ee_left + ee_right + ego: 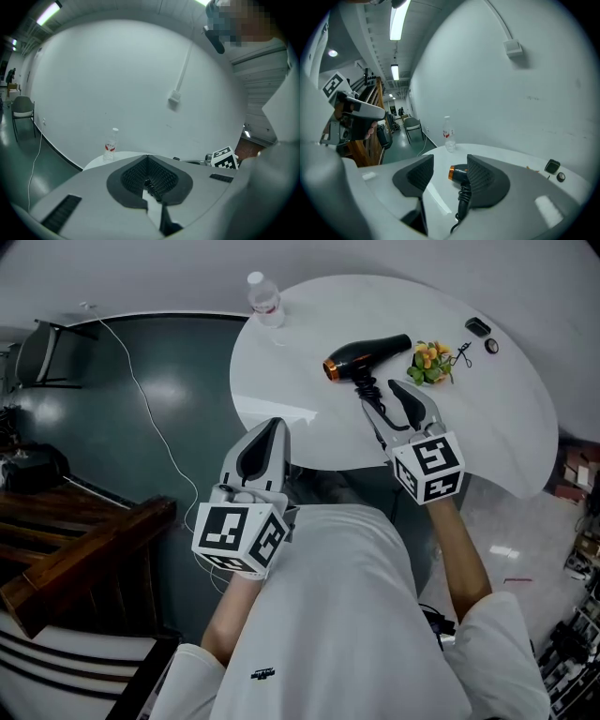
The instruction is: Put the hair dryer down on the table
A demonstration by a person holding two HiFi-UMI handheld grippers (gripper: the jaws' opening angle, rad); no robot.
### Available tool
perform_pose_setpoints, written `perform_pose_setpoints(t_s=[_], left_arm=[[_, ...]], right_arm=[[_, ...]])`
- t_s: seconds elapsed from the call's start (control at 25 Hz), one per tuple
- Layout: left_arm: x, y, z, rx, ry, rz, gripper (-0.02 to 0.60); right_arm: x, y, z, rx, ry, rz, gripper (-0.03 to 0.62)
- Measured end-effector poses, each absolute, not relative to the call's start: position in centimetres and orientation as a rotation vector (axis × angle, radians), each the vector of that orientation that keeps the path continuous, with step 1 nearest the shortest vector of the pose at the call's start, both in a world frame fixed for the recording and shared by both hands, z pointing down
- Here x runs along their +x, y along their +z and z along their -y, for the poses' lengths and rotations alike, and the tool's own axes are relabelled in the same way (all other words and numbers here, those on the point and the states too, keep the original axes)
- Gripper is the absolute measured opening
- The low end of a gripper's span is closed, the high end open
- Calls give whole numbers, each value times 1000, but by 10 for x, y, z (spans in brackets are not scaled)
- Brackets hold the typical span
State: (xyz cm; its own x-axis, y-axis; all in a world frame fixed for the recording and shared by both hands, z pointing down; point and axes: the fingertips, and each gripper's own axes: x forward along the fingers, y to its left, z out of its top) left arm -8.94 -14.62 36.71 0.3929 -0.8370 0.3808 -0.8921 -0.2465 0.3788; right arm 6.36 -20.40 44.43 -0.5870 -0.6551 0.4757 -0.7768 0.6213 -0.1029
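Observation:
The black hair dryer (367, 355) with an orange nozzle lies on its side on the white round table (487, 418), its cord bunched by the handle. My right gripper (382, 393) hovers just short of the handle, open, with nothing between its jaws. In the right gripper view the hair dryer (459, 172) rests on the table beyond the right gripper (447, 161), apart from both pads. My left gripper (274, 427) sits off the table's near edge, shut and empty. In the left gripper view the dark pads of the left gripper (148, 159) meet.
A water bottle (265, 301) stands at the table's far left edge. A small bunch of yellow and orange flowers (429, 362) and two small dark items (477, 327) lie to the right of the dryer. A white cable (150, 418) runs over the dark floor; wooden furniture (75, 540) stands at left.

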Motion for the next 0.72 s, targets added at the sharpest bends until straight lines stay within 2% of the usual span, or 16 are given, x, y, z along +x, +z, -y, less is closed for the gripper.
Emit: perform_pose_setpoints(t_s=[0.08, 0.28, 0.44, 0.72], left_arm=[[-93, 363, 145, 2121, 123, 1485, 9], [-97, 352, 144, 2151, 95, 1480, 9], [-101, 342, 145, 2176, 81, 1498, 9], [-101, 329, 149, 2220, 49, 1495, 9]], right_arm=[[61, 428, 200, 1135, 375, 2471, 207], [62, 385, 194, 1206, 235, 2503, 41], [67, 362, 192, 1247, 208, 2519, 13], [79, 331, 192, 1306, 239, 2549, 11]])
